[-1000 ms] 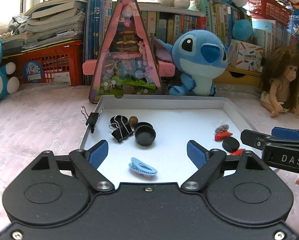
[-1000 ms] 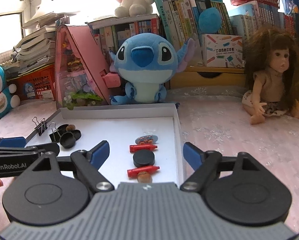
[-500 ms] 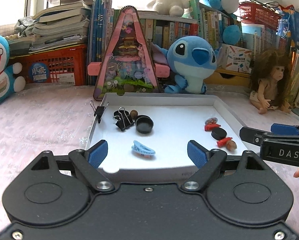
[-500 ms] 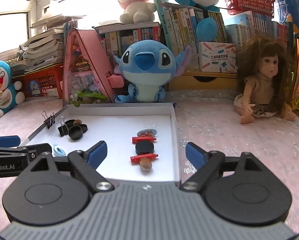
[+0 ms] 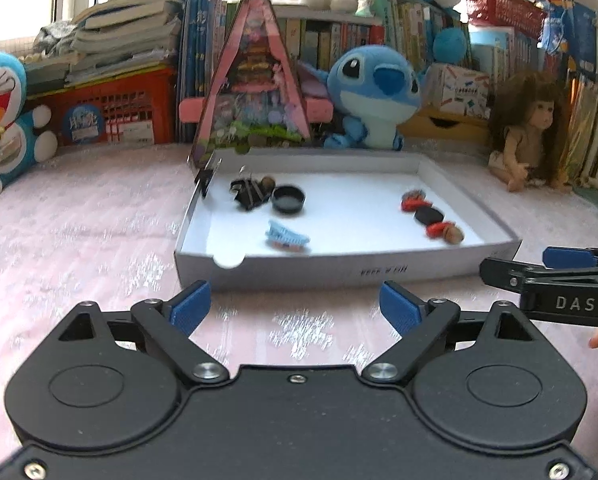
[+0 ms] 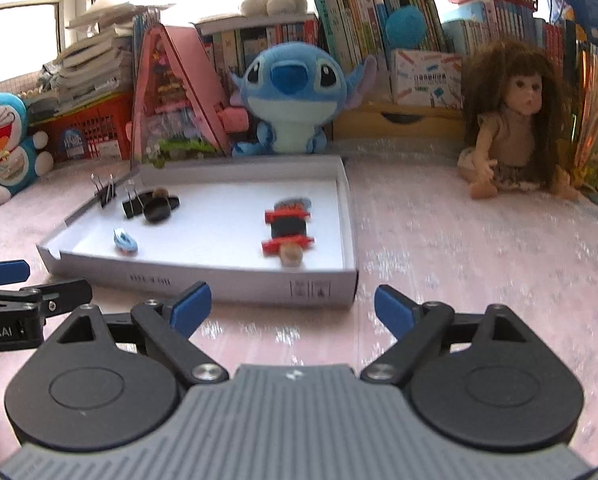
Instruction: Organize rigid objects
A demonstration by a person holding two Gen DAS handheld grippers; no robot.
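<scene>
Sitting on the pink patterned cloth [image 5: 79,216], the shallow white box [image 5: 339,270] holds small hard odds and ends in two clusters. Near its far left corner lie black binder clips [image 5: 248,194], a brown nut, and a round black cap [image 5: 288,199]; one more clip [image 6: 106,196] is pinched on the left wall. A light blue hair claw [image 5: 286,236] rests alone toward the near wall. Along the right side runs a row: two red crayons [image 6: 288,226], a black disc [image 5: 429,215] between them, and a brown nut [image 5: 453,235] nearest. The left gripper [image 5: 295,304] and right gripper [image 6: 292,305] hover just short of the box's near wall, jaws wide and just opened further, nothing between them.
</scene>
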